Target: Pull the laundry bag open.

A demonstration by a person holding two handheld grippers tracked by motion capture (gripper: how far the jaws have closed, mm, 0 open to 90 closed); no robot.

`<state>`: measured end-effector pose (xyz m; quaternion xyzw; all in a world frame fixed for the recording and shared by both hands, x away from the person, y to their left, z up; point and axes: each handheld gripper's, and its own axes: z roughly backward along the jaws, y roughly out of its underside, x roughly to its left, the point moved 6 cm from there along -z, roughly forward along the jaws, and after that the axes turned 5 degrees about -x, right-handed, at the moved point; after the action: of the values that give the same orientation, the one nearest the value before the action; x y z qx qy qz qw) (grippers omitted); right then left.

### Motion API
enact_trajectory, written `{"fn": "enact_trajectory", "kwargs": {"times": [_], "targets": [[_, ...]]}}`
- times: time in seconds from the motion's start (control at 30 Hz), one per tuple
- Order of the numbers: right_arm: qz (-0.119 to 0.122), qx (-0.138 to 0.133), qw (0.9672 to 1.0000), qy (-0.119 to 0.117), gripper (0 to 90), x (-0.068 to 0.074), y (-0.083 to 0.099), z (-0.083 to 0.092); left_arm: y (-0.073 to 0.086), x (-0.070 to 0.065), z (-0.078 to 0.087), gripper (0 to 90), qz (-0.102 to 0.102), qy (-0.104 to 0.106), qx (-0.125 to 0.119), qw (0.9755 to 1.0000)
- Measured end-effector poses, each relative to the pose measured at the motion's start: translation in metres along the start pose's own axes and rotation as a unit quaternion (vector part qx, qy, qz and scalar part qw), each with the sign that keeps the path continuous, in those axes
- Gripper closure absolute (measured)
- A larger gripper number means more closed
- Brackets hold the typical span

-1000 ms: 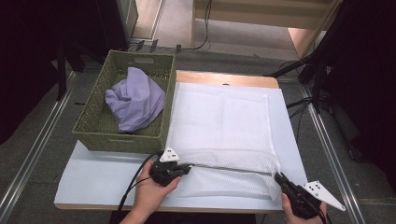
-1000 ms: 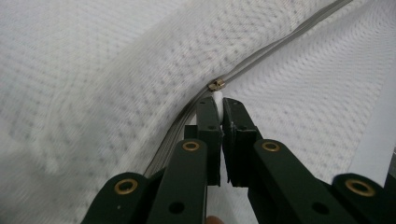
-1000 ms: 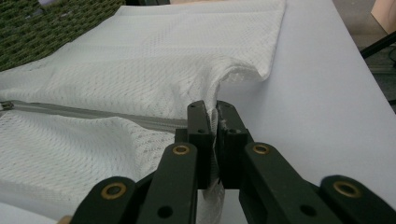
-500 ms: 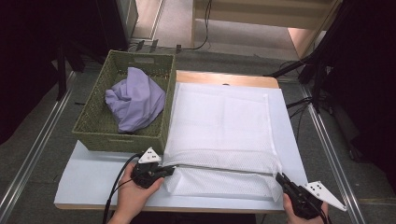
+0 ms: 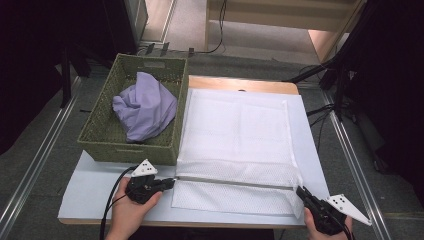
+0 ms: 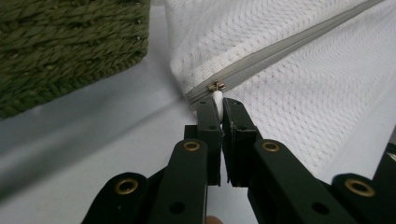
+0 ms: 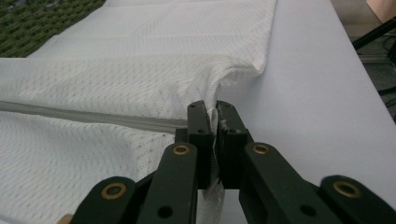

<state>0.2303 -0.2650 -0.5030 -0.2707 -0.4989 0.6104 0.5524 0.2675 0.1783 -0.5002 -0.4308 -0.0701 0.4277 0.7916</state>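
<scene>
Bare table [image 5: 95,200] left of mesh bag [image 5: 240,135]; basket [image 5: 132,145] close behind.

On the pale worktop [image 5: 95,192] a white mesh bag [image 5: 237,135] lies central, a basket [image 5: 125,147] at nine o'clock.

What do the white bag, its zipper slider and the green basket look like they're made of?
White bag: soft synthetic mesh, judging by its open honeycomb weave. Zipper slider: shiny brassy metal, probably. Green basket: woven twisted cord, matte, maybe seagrass or paper rope.

Basket [image 5: 105,142]: set left of the mesh bag [image 5: 237,135], touching it.
Cloth [image 5: 144,111]: held inside the basket.
Table [image 5: 90,200]: both are borne.
</scene>
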Motion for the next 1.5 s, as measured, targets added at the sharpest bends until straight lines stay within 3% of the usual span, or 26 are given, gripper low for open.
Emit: {"fn": "enact_trajectory", "kwargs": {"times": [0.1, 0.37, 0.57, 0.67, 0.8, 0.97, 1.1, 1.2, 1.33, 1.5], "targets": [[-0.002, 0.002, 1.0000, 0.002, 87.7, -0.002, 0.001, -0.001, 0.002, 0.004, 0.005, 87.5, 0.002, -0.007, 0.000, 1.0000], [-0.001, 0.014, 0.9999, -0.008, 87.7, 0.001, 0.004, -0.002, 0.010, 0.008, 0.011, 87.4, 0.026, 0.008, -0.002, 0.9996], [-0.012, 0.019, 0.9997, -0.006, 87.5, -0.003, 0.006, -0.003, 0.009, -0.002, 0.012, 87.5, 0.010, 0.024, -0.006, 0.9996], [-0.013, 0.012, 0.9998, -0.006, 86.7, -0.006, 0.004, -0.001, 0.008, -0.004, 0.012, 87.1, 0.013, 0.036, -0.011, 0.9992], [-0.021, 0.010, 0.9997, -0.008, 78.7, -0.010, 0.005, -0.001, 0.008, -0.003, 0.014, 79.9, 0.014, 0.049, -0.010, 0.9987], [-0.017, -0.003, 0.9998, 0.009, 60.0, -0.015, 0.003, 0.002, 0.001, 0.000, 0.020, 62.0, 0.014, 0.035, -0.046, 0.9982], [-0.014, -0.013, 0.9993, 0.032, 49.1, -0.019, -0.001, 0.005, -0.005, -0.001, 0.026, 57.4, 0.002, 0.024, -0.079, 0.9966], [-0.003, -0.031, 0.9982, 0.052, 46.2, -0.017, -0.007, 0.010, -0.010, -0.004, 0.030, 59.0, -0.007, 0.020, -0.097, 0.9951], [0.015, -0.048, 0.9975, 0.050, 46.8, -0.004, -0.014, 0.011, -0.015, -0.013, 0.034, 71.2, -0.034, 0.016, -0.110, 0.9932], [0.038, -0.046, 0.9978, 0.029, 47.9, 0.020, -0.015, 0.007, -0.016, -0.030, 0.024, 85.0, -0.049, 0.033, -0.090, 0.9942]]}}
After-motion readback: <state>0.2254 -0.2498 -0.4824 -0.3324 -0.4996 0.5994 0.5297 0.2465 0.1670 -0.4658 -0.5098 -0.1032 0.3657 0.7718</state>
